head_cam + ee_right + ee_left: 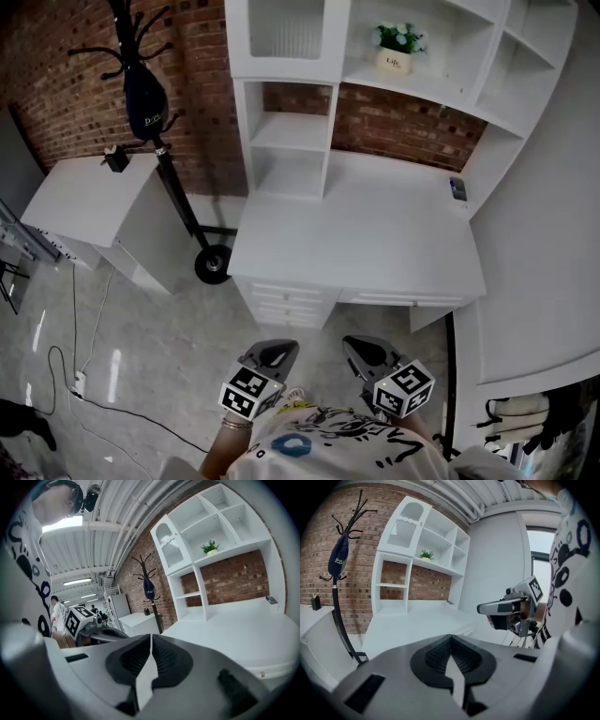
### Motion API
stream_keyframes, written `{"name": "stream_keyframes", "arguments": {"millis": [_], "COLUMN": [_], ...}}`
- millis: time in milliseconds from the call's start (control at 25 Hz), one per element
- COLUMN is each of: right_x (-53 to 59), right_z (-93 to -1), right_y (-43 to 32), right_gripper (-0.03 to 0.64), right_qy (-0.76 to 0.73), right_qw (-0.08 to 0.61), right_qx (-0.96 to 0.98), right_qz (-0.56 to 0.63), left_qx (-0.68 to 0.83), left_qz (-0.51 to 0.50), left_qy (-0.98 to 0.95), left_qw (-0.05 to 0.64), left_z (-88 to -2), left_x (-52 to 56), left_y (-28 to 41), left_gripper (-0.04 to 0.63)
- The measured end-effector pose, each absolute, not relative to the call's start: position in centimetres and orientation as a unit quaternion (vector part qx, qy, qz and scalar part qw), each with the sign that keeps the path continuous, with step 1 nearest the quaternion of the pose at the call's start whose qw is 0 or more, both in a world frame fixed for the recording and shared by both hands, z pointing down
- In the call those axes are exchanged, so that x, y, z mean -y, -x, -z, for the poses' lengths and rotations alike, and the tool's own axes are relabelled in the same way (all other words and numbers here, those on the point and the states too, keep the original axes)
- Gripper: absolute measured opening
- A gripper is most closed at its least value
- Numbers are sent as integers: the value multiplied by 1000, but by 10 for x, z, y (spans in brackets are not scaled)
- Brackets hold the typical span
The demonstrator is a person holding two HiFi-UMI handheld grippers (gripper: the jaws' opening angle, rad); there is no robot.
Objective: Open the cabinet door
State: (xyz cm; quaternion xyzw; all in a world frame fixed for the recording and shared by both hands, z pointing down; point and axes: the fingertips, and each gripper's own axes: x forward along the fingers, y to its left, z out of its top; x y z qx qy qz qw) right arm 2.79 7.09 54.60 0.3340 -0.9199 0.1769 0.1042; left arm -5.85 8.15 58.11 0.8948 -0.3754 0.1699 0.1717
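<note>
A: Where is the door?
B: On the shelf unit (pixel 291 131) over the desk (pixel 356 234), top-left compartment. The door (pixel 289 33) has ribbed glass and looks closed.
A: And the grippers?
B: Left gripper (pixel 274 353) and right gripper (pixel 367 354) are low, near the person, well apart from the desk. Both have jaws pressed together, nothing btw them.
A: Progress?
B: None so far, I think. Approach, grip, pull: all is left to do.
</note>
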Motion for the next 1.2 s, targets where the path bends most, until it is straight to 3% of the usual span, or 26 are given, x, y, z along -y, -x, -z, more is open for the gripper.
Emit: {"name": "stream_keyframes", "arguments": {"millis": [720,1200], "right_x": [-27,66], "right_z": [-561,-549], "right_y": [-17,-35], "right_gripper": [29,29], "right_qy": [-331,-310], "right_qw": [107,95], "right_qx": [918,929], "right_qz": [-193,-178], "left_qx": [389,414], "left_qz": [-173,-164], "left_qy": [-885,-878], "left_qw": [189,174], "left_z": [-596,-583], "left_x": [-41,49], "left_y": [78,58], "left_gripper": [15,14]}}
